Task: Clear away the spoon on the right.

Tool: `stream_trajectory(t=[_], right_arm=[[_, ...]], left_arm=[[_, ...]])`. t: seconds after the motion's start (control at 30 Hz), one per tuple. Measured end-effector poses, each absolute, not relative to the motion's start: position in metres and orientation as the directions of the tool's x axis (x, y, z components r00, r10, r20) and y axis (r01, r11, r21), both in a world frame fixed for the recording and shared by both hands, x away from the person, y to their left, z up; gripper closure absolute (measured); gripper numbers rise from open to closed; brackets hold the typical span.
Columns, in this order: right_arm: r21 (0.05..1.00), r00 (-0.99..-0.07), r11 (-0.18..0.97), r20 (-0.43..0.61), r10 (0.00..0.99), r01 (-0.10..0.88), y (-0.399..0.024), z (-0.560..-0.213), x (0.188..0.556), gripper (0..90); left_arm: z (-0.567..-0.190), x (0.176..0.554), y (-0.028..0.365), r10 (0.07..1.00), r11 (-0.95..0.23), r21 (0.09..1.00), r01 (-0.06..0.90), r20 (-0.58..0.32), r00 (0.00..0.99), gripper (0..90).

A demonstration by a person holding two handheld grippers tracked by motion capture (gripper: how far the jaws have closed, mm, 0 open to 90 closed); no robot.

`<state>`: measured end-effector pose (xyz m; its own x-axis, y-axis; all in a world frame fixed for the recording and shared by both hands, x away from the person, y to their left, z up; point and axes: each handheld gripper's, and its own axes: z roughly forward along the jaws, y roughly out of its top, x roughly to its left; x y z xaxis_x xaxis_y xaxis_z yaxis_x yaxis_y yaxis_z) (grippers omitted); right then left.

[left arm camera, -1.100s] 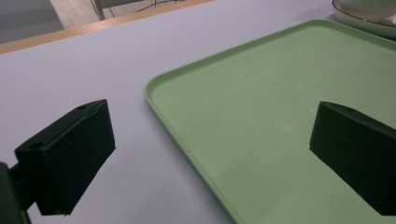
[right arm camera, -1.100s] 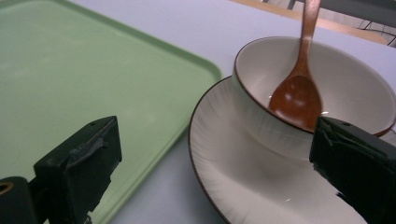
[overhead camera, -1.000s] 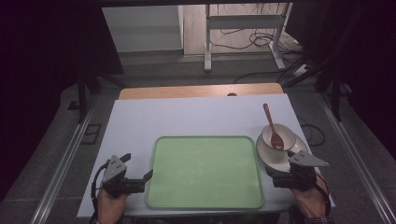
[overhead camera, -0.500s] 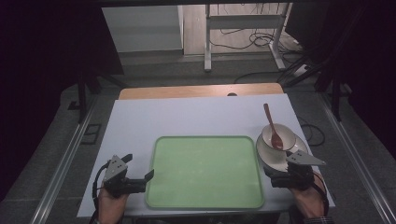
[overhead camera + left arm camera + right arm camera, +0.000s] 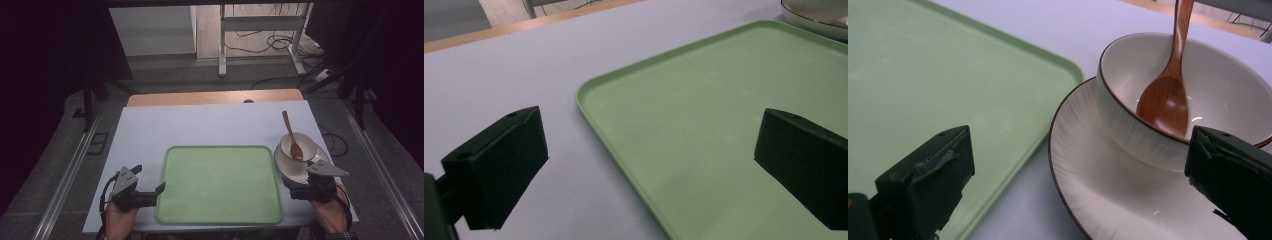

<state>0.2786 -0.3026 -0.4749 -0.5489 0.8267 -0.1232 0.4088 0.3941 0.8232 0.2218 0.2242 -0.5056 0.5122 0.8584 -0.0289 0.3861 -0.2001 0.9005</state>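
White rectangular surface [image 5: 200, 125]. Pale green rounded plastic tray [image 5: 220, 182], near centre, bare. White ceramic plate [image 5: 290, 167] just right of it, carrying white dark-rimmed bowl [image 5: 305, 142] and brown wooden spoon [image 5: 291, 136].

Right tool [image 5: 1083, 175] wide, unladen, straddling the plate's near-left rim: lower squarely, close gently.

Left tool [image 5: 649, 160] wide, unladen, straddling the tray's left edge.

Plate's near edge hidden.
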Motion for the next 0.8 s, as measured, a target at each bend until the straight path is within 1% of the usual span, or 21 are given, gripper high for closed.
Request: stream_trajectory(t=[0.17, 0.8], right_arm=[[0.830, -0.538, 0.390, -0.132, 0.833, 0.399, -0.303, -0.470, 0.281, 0.0], [0.848, -0.510, 0.346, -0.108, 0.853, 0.400, -0.306, -0.459, 0.299, 0.0]], left_arm=[[-0.505, 0.222, 0.224, 0.858, -0.194, 0.902, 0.385, -0.034, 0.512, 0.4], [-0.506, 0.222, 0.224, 0.865, -0.182, 0.903, 0.389, -0.041, 0.501, 0.4]])
